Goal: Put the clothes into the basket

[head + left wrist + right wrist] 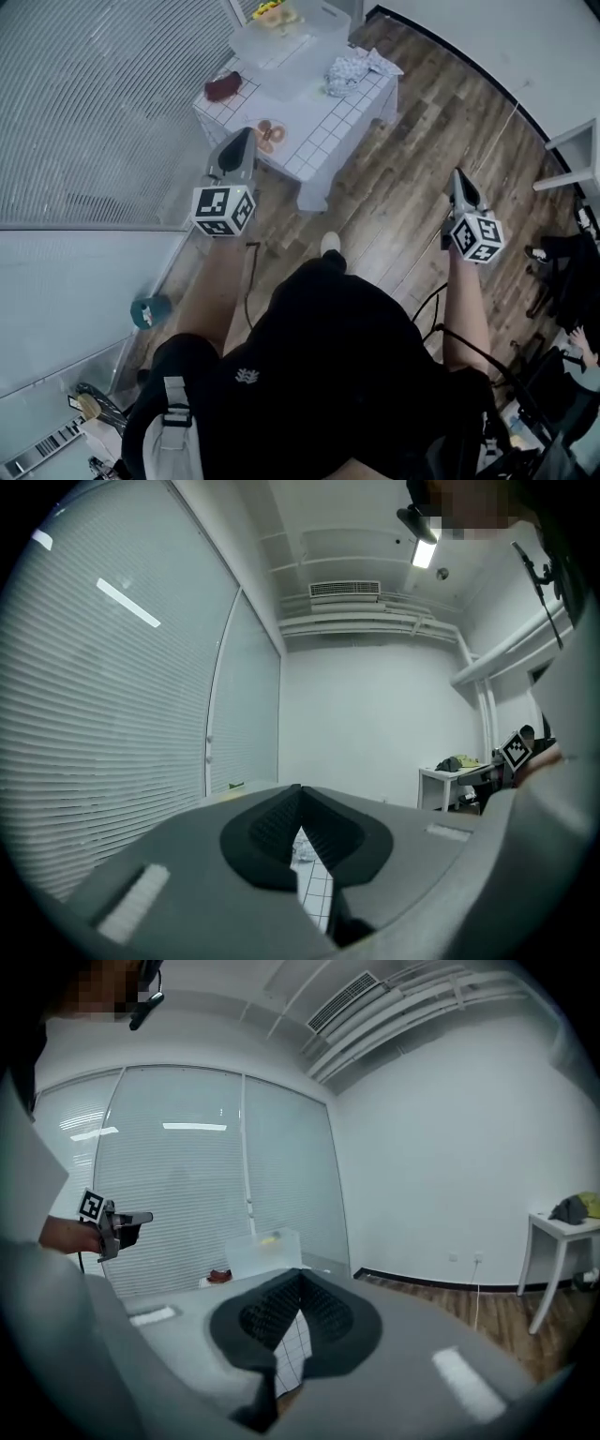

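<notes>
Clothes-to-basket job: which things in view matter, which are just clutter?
Job:
- basket
- pale cloth
- dark red cloth

Lying about:
- teal object on the floor
- small orange item on the table, unclear what
- side table by the wall

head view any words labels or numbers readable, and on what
No readable words or numbers anywhere.
left marker cube: square black-and-white patterns, no letters.
right marker cube: the same kind of pattern.
white emblem on the black shirt: too small to read.
</notes>
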Motion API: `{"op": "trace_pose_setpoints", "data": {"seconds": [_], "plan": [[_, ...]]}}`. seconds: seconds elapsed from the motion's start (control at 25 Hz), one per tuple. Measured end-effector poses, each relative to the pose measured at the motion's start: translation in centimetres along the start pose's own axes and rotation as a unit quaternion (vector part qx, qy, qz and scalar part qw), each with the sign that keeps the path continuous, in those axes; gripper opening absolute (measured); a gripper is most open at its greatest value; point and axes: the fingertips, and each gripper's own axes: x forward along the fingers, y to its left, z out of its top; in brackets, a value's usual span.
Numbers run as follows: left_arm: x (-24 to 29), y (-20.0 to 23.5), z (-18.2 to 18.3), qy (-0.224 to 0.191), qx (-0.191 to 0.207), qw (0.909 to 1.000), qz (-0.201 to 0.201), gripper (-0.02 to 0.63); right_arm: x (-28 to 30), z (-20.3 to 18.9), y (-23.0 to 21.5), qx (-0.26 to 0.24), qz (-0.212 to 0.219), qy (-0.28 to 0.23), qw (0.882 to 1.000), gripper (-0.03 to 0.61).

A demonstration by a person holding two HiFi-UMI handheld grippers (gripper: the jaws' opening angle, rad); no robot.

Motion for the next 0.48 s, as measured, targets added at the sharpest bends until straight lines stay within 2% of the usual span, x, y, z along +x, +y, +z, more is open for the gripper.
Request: {"op": "trace_pose_setpoints", "data": {"seconds": [0.24, 0.48], "plan": [[6.2, 4.7, 0.4, 0.000, 0.003, 1.0000, -0.003, 0.006, 8.3, 2.1, 0.3, -0.009, 0.010, -0.002, 1.000, 0.002], [10.0, 7.7, -0.6, 0.003, -0.002, 1.0000, 0.004, 0.006, 13.6, 2.8, 1.2, -0.021, 0.027, 0.008, 0.999, 0.002]]}}
